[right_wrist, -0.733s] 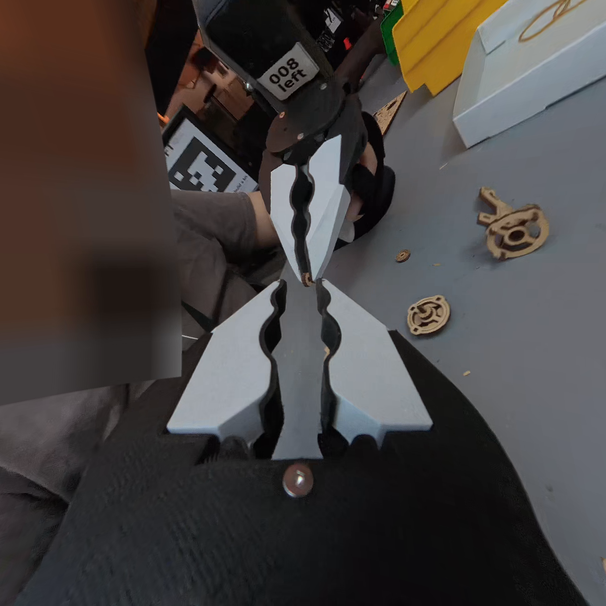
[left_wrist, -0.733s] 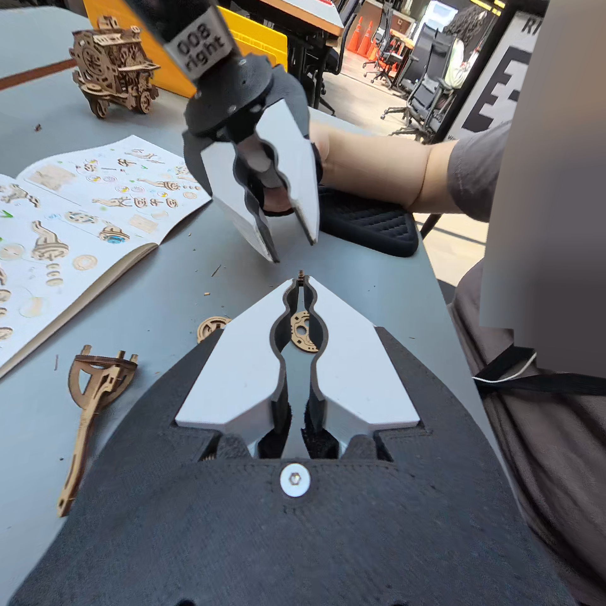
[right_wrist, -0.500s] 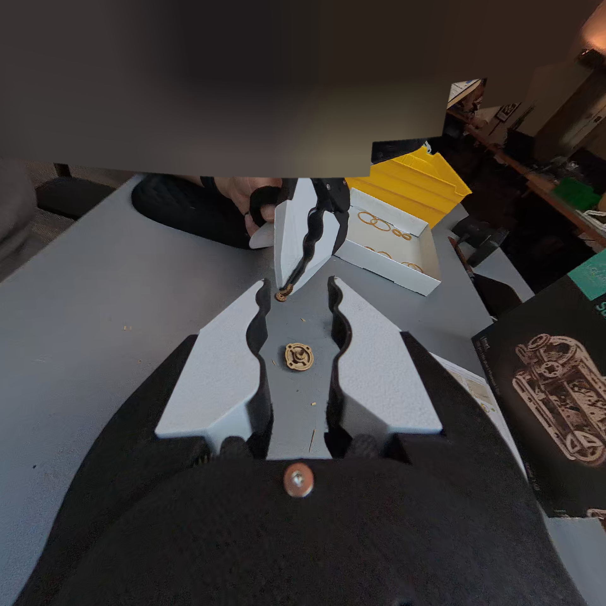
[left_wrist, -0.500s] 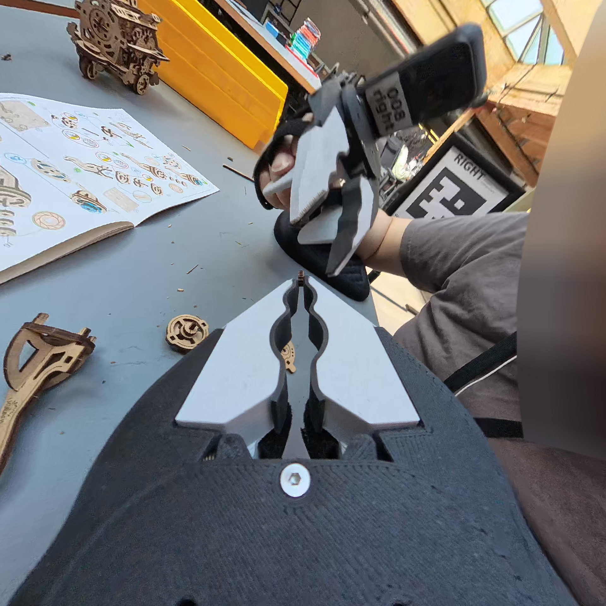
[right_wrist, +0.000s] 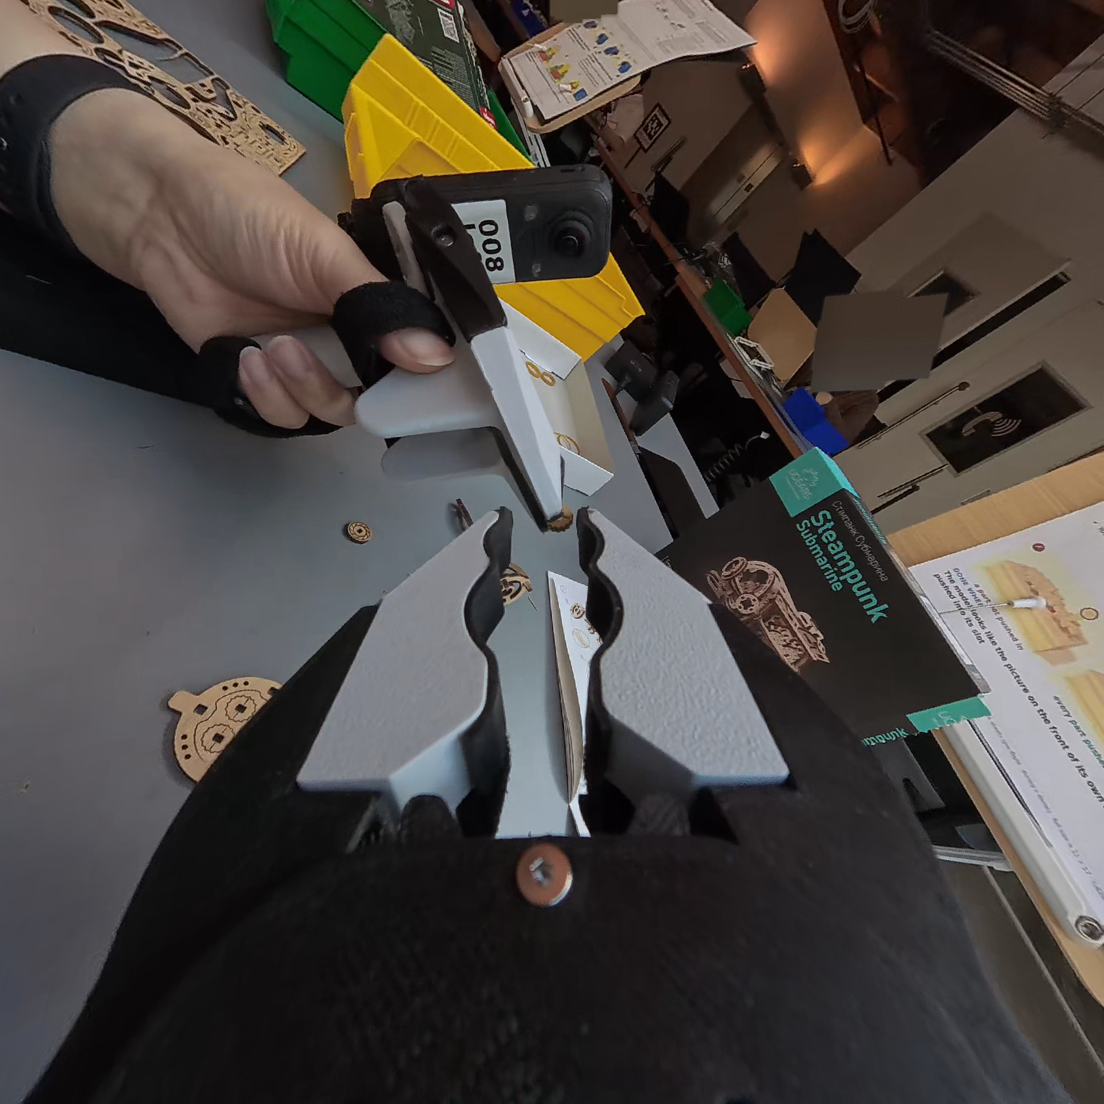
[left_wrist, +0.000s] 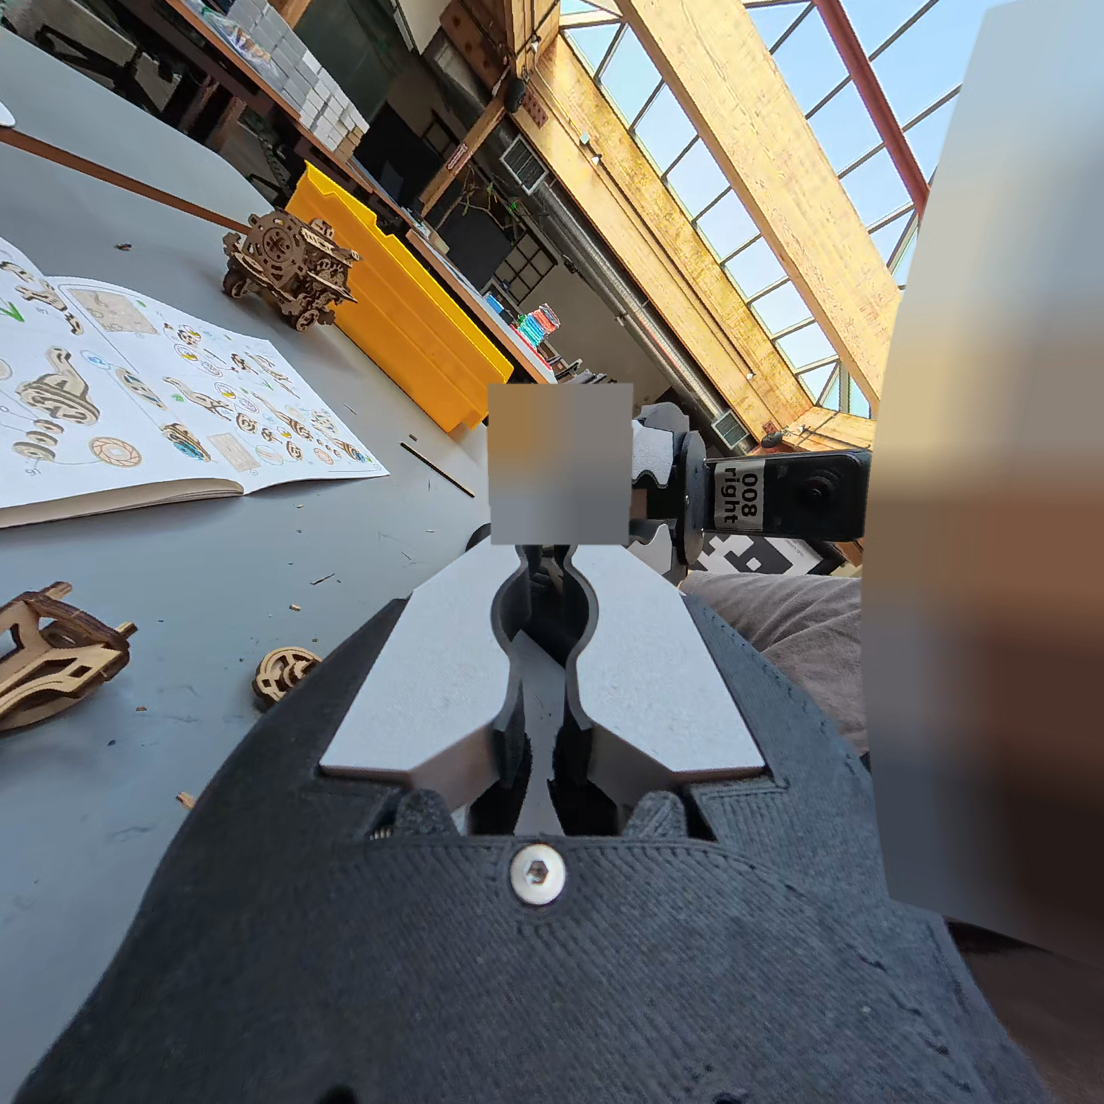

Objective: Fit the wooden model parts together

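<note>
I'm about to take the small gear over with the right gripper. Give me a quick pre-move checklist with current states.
1. Left gripper shut on the small gear: ok.
2. Right gripper open: ok.
3. Gear sits between the right fingertips: ok, just ahead of the tips.
4. Gear's tilt and bore direction: cannot tell, too small.
5. Left view of the gear: not ok, a blurred patch covers the tips.
6. Mating part identified on the table: cannot tell.

A workshop: skylit timber roof, stacked yellow bins (green ones too), cluttered benches.
</note>
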`<state>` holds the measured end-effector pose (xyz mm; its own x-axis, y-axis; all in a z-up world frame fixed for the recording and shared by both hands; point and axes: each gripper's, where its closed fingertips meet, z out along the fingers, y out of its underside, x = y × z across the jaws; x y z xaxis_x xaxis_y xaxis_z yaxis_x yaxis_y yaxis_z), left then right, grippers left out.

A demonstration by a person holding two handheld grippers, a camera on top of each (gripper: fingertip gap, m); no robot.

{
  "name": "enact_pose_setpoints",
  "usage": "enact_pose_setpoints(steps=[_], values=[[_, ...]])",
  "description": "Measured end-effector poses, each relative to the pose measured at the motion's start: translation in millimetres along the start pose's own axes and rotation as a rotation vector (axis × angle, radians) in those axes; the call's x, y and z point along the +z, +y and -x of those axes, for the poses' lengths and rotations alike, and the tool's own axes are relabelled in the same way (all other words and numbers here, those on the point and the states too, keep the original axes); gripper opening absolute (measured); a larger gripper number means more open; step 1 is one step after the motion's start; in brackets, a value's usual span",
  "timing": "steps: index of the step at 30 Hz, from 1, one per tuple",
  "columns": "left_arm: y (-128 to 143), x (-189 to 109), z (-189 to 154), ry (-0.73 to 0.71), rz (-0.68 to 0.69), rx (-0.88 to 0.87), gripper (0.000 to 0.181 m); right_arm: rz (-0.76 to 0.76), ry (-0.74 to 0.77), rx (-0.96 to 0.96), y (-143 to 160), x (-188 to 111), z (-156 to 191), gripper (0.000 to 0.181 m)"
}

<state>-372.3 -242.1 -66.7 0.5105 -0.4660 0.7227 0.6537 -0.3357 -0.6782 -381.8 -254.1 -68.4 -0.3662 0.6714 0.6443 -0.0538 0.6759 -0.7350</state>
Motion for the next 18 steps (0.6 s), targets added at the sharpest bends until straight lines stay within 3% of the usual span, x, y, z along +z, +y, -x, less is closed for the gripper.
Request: enact_pose_setpoints(steps=[4,18], values=[[0.8,2.4,-2.1,0.016,-0.004,-0.002,0.0,0.022,0.028,-0.02,1.5,0.5,-2.5,0.013],[12.7,4.9,-10.3,0.124,0.07,-0.057,0.001,-0.079,-0.148,0.113,1.2,-12.0,8.1,0.008]])
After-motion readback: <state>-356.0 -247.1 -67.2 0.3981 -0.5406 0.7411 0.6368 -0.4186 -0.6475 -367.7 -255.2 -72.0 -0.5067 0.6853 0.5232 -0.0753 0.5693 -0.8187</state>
